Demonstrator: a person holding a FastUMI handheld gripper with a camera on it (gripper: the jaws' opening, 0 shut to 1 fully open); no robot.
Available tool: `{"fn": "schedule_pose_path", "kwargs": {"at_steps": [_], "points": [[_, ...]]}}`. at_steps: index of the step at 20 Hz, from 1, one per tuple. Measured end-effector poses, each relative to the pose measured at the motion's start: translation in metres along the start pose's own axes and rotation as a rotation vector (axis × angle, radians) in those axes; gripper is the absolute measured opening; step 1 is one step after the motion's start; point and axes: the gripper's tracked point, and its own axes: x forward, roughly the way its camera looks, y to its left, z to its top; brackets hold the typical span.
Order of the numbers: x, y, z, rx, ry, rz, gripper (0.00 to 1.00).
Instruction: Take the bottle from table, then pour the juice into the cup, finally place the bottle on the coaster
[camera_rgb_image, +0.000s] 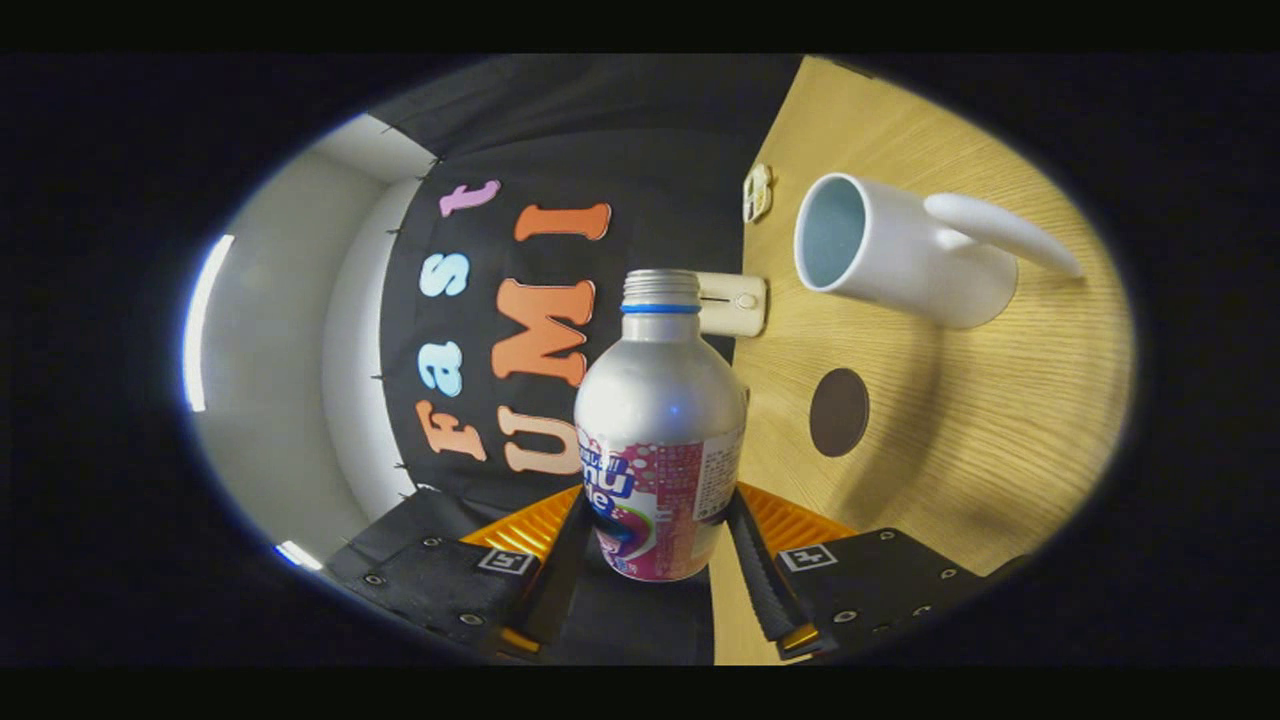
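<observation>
The two black ribbed fingers of the hand-held tongs (655, 545) are closing around the labelled lower body of a silver metal bottle (660, 425) with a blue neck ring and an uncapped threaded mouth, one finger pressing on each side of it, so the tongs are standing only as wide as the bottle itself. The whole view is rolling sideways, and the pale wooden table (1000, 430) is running up the right side like a wall, suggesting the bottle is being carried tipped over and clear of the surface. Beyond the fingers and off to their right, a white ceramic cup (880, 250) with a long curved handle is showing its open mouth toward the bottle's neck, well apart from it. Nearer the fingers, between them and the cup, a small dark round coaster (839, 412) is lying flat on the wood. The pouring step appears to be starting: no juice is showing at the mouth. The next move is likely calling for bringing the neck over the cup's rim and tilting further, before any setting down on the coaster.
</observation>
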Motion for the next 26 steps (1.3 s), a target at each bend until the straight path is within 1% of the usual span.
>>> {"fn": "schedule_pose_path", "kwargs": {"at_steps": [4, 9, 12, 18, 26], "points": [[0.002, 0.005, 0.010, 0.099, -0.012, 0.019, 0.73], [0.002, 0.006, 0.022, 0.189, -0.036, 0.039, 0.73], [0.001, 0.004, 0.028, 0.233, -0.051, 0.045, 0.74], [0.005, 0.017, 0.042, 0.316, -0.063, 0.081, 0.74], [-0.001, 0.021, 0.049, 0.406, -0.076, 0.102, 0.74]]}}
